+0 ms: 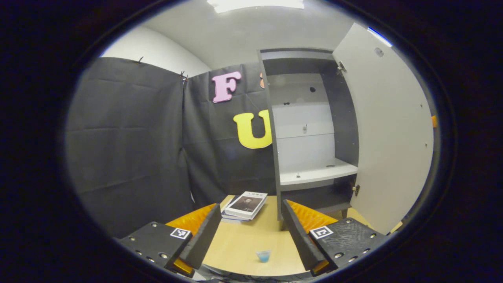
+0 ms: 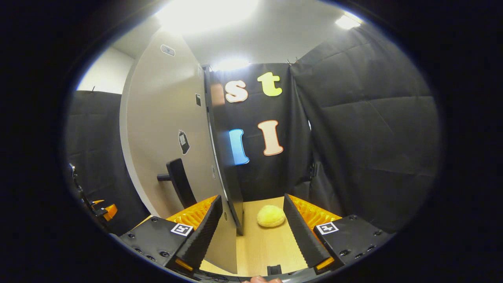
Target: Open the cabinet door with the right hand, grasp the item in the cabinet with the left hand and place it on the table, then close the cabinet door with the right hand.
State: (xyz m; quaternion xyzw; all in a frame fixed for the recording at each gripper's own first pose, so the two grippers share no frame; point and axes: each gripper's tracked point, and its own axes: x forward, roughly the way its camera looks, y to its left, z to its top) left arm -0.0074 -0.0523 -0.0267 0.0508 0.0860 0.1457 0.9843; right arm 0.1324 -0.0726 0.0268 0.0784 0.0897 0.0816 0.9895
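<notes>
Cabinet door (image 1: 387, 129) stands open at right of the left gripper view; a small blue item (image 1: 263, 256), perhaps a cup, sits on the table (image 1: 243, 239) low centre between the left gripper (image 1: 251, 232) fingers, spread apart; right gripper (image 2: 251, 228) fingers also apart, straddling the door's edge

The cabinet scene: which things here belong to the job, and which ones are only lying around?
For the job: cabinet, its open door, door handle, small blue cup on the table, left gripper, right gripper.

Lying about: books, yellow round thing.
</notes>
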